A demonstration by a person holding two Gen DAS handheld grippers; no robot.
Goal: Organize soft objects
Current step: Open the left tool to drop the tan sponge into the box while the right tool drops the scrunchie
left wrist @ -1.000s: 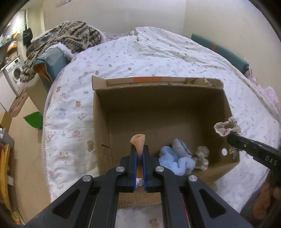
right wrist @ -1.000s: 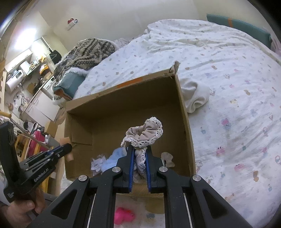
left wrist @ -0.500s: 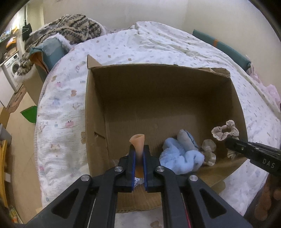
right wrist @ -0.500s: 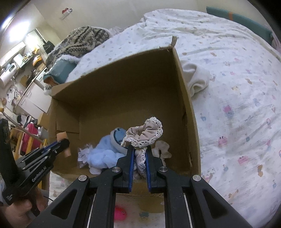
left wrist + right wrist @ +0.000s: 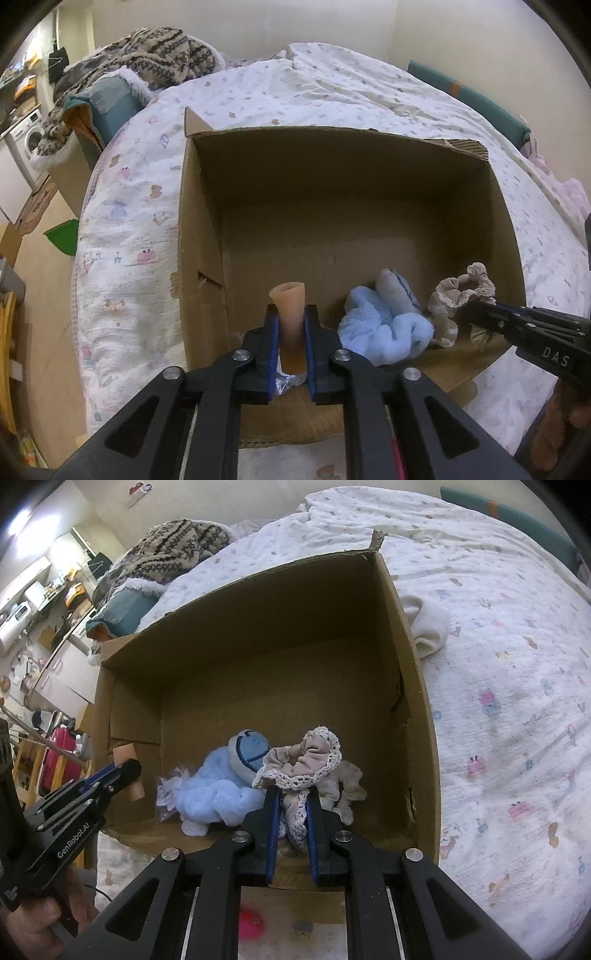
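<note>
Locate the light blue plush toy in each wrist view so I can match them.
Left wrist: light blue plush toy lies low and right of centre, inside the cardboard box.
Right wrist: plush left of centre, beside the held scrunchie.
Shared landmark: the box.

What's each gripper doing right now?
Left gripper: shut on the orange soft tube.
Right gripper: shut on the beige lace scrunchie.
</note>
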